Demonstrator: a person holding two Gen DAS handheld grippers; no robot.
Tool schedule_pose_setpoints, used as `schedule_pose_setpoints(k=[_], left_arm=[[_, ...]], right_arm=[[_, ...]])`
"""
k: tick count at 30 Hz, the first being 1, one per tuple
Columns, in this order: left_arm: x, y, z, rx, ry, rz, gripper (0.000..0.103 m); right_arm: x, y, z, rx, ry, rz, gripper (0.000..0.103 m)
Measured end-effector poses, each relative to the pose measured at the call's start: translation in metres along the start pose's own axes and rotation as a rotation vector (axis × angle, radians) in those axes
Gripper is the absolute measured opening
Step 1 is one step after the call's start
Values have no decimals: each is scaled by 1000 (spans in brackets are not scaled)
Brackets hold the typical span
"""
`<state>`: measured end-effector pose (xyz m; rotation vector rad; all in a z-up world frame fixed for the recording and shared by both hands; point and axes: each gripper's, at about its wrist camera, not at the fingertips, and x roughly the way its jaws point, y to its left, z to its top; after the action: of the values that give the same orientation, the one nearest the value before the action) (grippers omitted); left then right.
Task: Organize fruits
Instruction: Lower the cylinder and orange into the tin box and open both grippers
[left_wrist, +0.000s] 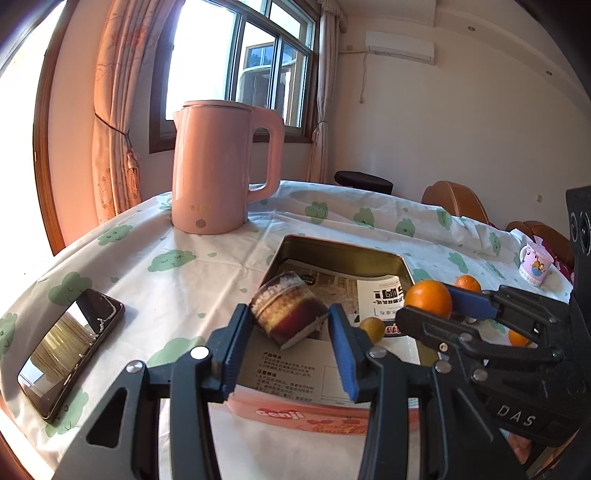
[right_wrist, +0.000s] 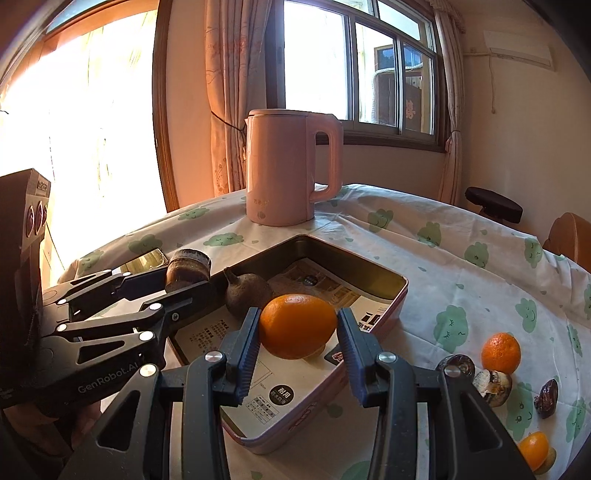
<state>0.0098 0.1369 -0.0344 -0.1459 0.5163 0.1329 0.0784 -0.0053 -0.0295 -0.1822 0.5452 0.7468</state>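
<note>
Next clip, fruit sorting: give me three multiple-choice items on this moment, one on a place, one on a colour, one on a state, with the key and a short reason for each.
1. Where does the kettle stand?
A. Inside the tin
B. On the tablecloth beyond the tin
C. On the windowsill

2. What colour is the kettle?
A. Pink
B. Green
C. Black

3. What do the right tongs grip?
A. Nothing
B. The phone
C. An orange

Key:
1. B, it stands on the cloud-print tablecloth behind the tin's far corner.
2. A, its body and handle are pink in both views.
3. C, the orange sits clamped between the blue pads above the tin, while the left tongs hold a layered dessert cup.
</note>
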Motion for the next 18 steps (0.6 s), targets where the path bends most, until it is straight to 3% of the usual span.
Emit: schedule_pose_setpoints(k=[18], left_arm=[[16, 1, -7, 9, 53, 21, 45]], right_arm=[[25, 4, -7, -3, 101, 7, 44]])
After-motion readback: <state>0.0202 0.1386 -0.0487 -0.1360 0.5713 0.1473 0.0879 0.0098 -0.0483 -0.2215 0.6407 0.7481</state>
